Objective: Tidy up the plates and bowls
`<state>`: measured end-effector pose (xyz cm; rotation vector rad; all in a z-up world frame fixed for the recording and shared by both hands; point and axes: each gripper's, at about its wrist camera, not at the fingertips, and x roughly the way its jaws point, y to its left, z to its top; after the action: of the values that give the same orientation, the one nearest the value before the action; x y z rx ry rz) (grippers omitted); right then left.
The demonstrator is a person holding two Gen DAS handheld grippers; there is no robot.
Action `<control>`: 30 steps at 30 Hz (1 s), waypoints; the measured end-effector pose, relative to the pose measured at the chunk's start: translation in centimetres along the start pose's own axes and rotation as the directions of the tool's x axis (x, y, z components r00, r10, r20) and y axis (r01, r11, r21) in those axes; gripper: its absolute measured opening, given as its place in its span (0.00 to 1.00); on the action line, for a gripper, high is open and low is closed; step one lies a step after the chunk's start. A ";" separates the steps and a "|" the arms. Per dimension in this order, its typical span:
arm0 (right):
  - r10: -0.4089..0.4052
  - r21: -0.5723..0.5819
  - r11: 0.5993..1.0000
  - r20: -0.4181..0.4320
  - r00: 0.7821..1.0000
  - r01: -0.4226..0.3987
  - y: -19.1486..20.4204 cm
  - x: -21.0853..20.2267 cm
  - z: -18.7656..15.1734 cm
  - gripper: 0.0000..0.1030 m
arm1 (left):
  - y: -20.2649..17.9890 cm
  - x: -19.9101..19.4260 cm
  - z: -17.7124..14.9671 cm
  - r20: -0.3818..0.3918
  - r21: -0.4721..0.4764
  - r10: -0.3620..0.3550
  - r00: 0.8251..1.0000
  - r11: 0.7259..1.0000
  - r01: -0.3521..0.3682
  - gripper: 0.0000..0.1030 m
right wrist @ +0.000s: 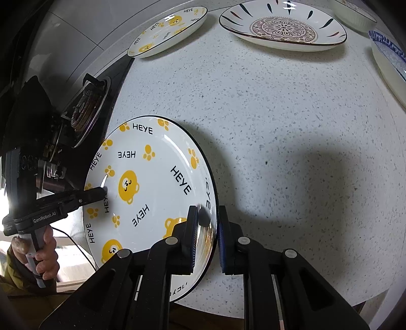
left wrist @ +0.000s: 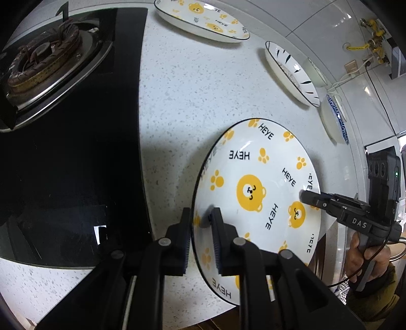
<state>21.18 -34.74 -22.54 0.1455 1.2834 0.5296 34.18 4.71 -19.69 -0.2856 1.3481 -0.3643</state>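
Matte black two-finger grippers (left wrist: 200, 237) (right wrist: 206, 240) with silver pivot pins are seen; white "DAS" and "GenRobot.AI" lettering is printed.

Tabletop (left wrist: 177, 106): white stone with fine grey speckle, curved front edge. Black glass gas hob (left wrist: 76, 165) set into it on the left, with a brown ringed burner (left wrist: 43, 61) in a steel surround. Wall (left wrist: 317, 17) behind: large pale glossy tiles. Yellow gas pipe fitting (left wrist: 373, 33) and a wall socket (left wrist: 351, 66) with white cables in the far corner. Lighting is bright, casting soft dark shadows (right wrist: 317, 182) across the stone.
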 end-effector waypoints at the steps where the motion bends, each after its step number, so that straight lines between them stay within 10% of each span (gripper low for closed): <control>1: -0.003 -0.002 1.000 0.002 1.000 0.003 0.0 0.0 0.0 0.14 | -0.1 -0.1 0.0 0.011 0.011 0.006 1.000 1.000 -0.006 0.16; 16: -0.006 0.017 1.000 0.103 0.995 0.005 -1.6 -2.9 2.3 0.32 | -0.5 -4.5 1.3 0.126 0.085 0.099 0.987 0.990 -0.110 0.48; 22: -0.051 0.021 0.999 0.196 0.979 0.048 -4.2 -6.5 5.4 0.49 | -2.6 -4.8 4.9 0.111 0.099 0.004 0.994 0.995 -0.015 0.71; 30: -0.092 -0.034 0.994 0.281 0.955 0.106 -7.7 -10.2 13.0 0.74 | -8.3 -1.9 11.5 0.085 0.097 -0.089 0.992 0.992 0.081 0.75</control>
<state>33.80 -43.68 -12.85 0.1100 0.9958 0.4365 44.39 -2.18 -12.33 -0.2789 1.2299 -0.4795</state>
